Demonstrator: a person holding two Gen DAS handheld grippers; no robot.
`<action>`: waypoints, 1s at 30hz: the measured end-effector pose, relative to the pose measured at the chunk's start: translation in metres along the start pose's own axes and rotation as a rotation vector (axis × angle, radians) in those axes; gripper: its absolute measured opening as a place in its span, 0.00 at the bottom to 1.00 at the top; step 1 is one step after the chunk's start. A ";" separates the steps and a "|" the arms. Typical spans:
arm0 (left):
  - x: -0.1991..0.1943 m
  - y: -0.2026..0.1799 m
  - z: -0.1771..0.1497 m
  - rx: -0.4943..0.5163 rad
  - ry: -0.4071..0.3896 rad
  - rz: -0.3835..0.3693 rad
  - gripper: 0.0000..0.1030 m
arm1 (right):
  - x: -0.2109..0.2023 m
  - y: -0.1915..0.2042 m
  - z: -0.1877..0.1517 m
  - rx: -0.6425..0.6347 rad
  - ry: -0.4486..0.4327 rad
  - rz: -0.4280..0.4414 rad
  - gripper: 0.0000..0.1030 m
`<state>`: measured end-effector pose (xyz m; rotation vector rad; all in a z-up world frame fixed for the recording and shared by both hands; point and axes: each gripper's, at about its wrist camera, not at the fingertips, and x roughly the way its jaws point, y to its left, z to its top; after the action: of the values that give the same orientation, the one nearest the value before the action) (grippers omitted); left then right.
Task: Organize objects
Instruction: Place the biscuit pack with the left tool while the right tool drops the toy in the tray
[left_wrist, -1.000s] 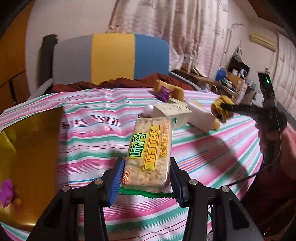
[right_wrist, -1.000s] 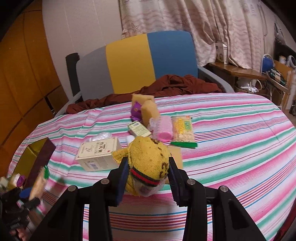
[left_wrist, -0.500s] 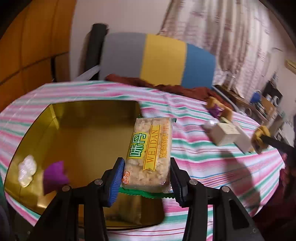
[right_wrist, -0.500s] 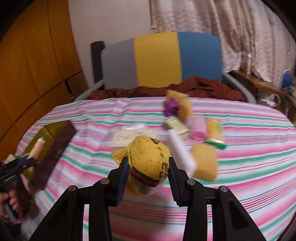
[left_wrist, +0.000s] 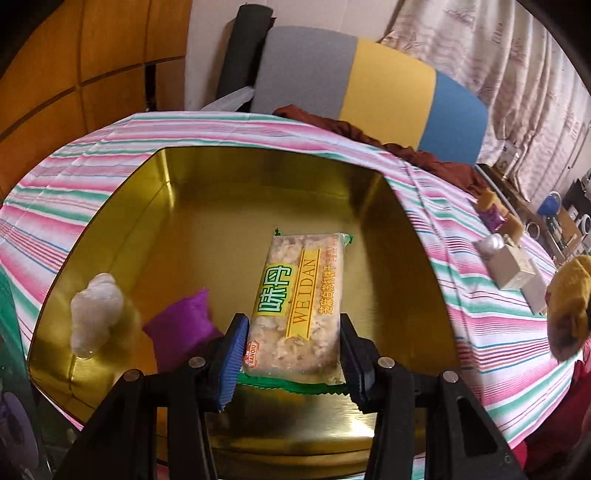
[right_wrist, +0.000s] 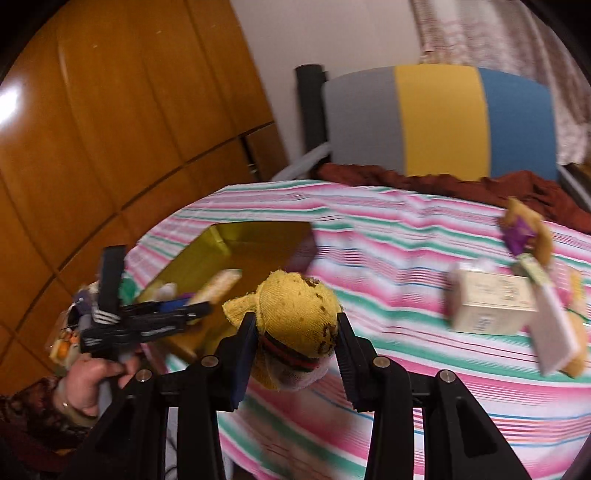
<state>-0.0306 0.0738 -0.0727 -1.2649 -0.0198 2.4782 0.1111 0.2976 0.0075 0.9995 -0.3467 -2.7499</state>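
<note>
Your left gripper (left_wrist: 291, 354) pinched the near end of a cracker packet (left_wrist: 301, 306) between its blue-padded fingers (left_wrist: 232, 356), which pressed against the packet's two long edges. The packet's long axis ran straight out from the fingers toward 12 o'clock, tipped slightly to 1 o'clock, label facing up. It hung over the open gold tin (left_wrist: 417, 236), roughly above the middle of the tin's floor. Whether its far end touched the floor could not be told.

Inside the tin, two things lay at about 9 o'clock from the packet: a purple wrapped sweet (left_wrist: 181, 325) just beside your left finger, and a white crinkled lump (left_wrist: 94, 310) farther out toward the tin's left wall. The rest of the gold floor around the packet looked bare, so a release here would probably drop it flat beside them.

Your right gripper (right_wrist: 295, 332) squeezed a yellow knitted toy hat (right_wrist: 295, 314) with a dark and red band, fingers closed on its sides. It hovered above the striped table (right_wrist: 388, 236), with the tin at 10 o'clock from it and your left gripper between the two. The left hand was the nearer to the tin.

Out on the table, at 2 to 3 o'clock from the right gripper, lay a blurred white box (right_wrist: 491, 306) and other small items.
</note>
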 end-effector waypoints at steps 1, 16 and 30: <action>0.002 0.003 -0.001 -0.003 0.003 0.005 0.46 | 0.004 0.006 0.000 0.000 0.004 0.011 0.40; -0.027 0.034 0.015 -0.151 -0.045 0.029 0.52 | 0.068 0.048 0.000 0.054 0.084 0.068 0.40; -0.070 0.067 0.033 -0.268 -0.169 0.140 0.52 | 0.115 0.094 -0.009 -0.119 0.150 0.019 0.41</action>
<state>-0.0395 -0.0063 -0.0092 -1.1877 -0.3269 2.7708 0.0399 0.1767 -0.0420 1.1555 -0.1664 -2.6234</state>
